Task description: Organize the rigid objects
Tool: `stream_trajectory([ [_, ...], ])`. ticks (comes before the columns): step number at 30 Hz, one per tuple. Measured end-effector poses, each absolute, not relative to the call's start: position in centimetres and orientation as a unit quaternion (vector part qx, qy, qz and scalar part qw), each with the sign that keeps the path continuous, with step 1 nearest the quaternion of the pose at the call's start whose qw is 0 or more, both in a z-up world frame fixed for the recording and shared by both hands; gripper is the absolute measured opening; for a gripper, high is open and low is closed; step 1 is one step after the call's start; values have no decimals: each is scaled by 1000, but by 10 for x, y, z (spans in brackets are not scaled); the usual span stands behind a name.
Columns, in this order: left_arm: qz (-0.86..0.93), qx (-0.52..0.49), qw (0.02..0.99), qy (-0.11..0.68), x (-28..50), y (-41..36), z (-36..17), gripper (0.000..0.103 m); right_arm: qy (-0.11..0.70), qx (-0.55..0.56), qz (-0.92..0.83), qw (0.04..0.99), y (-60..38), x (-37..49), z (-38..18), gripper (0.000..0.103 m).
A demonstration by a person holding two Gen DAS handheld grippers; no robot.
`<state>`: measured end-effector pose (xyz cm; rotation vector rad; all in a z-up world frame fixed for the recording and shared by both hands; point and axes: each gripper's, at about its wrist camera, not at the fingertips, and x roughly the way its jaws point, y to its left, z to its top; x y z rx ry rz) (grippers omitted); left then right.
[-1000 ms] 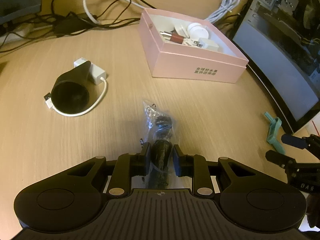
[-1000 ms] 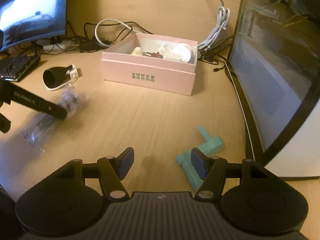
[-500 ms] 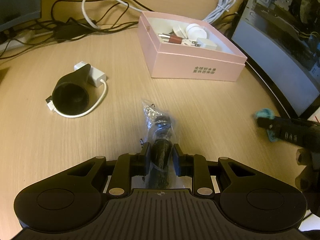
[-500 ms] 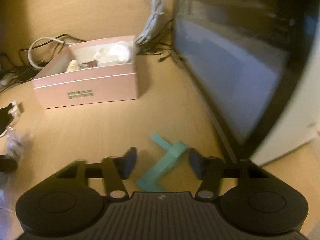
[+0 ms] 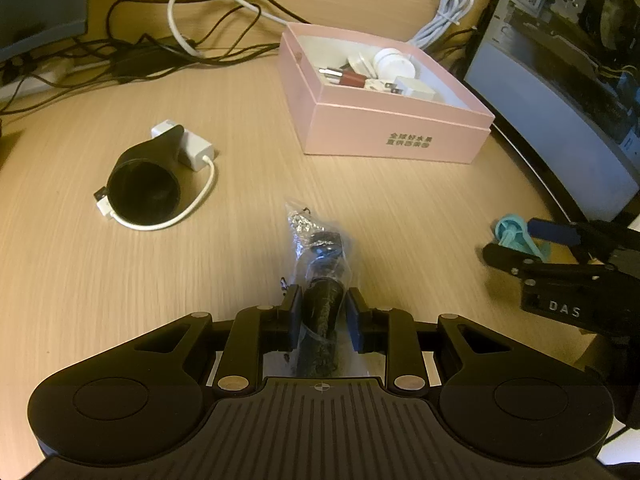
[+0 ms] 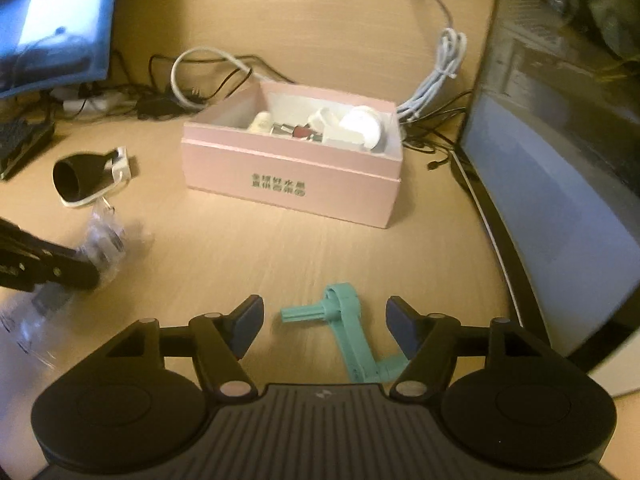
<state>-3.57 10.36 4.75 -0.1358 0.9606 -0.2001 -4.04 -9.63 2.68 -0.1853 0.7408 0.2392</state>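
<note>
My left gripper (image 5: 323, 318) is shut on a clear plastic bag (image 5: 316, 240) with a black part inside. The bag lies along the wooden desk, and the jaws are just starting to open. From the right wrist view the left gripper (image 6: 60, 272) and the bag (image 6: 108, 240) sit at the left. A teal crank handle (image 6: 344, 324) lies flat on the desk between the fingers of my right gripper (image 6: 324, 312). Those jaws are opening wide and the pads do not touch the crank. In the left wrist view the right gripper (image 5: 524, 244) straddles the crank (image 5: 510, 232) at the right edge.
An open pink box (image 5: 396, 136) (image 6: 288, 184) holding plugs and white adapters stands mid-desk. A black nozzle (image 5: 144, 188) rests on a white charger (image 5: 196, 148) with its cable at the left. A curved monitor (image 6: 560, 160) walls the right side. Tangled cables (image 5: 200, 48) run along the back.
My right gripper came over the teal crank, narrowed around it, swung right, then turned back and spread wide. The crank now lies turned between its fingers. The left gripper and bag kept still.
</note>
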Motion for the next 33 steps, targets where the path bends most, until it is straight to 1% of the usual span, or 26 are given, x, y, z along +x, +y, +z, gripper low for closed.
stream_trajectory([
  [1,-95,-63,880,462,-35,103,48,28,367,-83,123,918,-97,-38,25,68],
  [2,-95,-62,880,462,-36,103,48,28,373,-76,128,916,-98,-35,24,63],
  [3,-94,-61,880,462,-36,101,48,28,377,-71,132,914,-99,-35,24,51],
  [4,-93,-61,880,462,-36,101,48,28,378,-70,134,913,-99,-34,25,46],
  [12,-96,-64,881,459,-36,103,47,26,354,-90,152,919,-91,-50,42,44],
  [18,-119,-47,889,440,-45,104,45,25,345,-88,159,921,-95,-59,61,44],
  [26,-154,-58,890,426,-45,106,44,24,350,-90,167,917,-100,-64,75,44],
  [29,-179,-89,890,411,-41,108,55,24,361,-81,172,913,-98,-60,79,44],
  [31,-195,-115,891,393,-35,110,71,23,345,-84,175,918,-96,-59,89,44],
  [33,-212,-117,902,357,-24,110,99,24,325,-70,178,926,-98,-55,106,44],
])
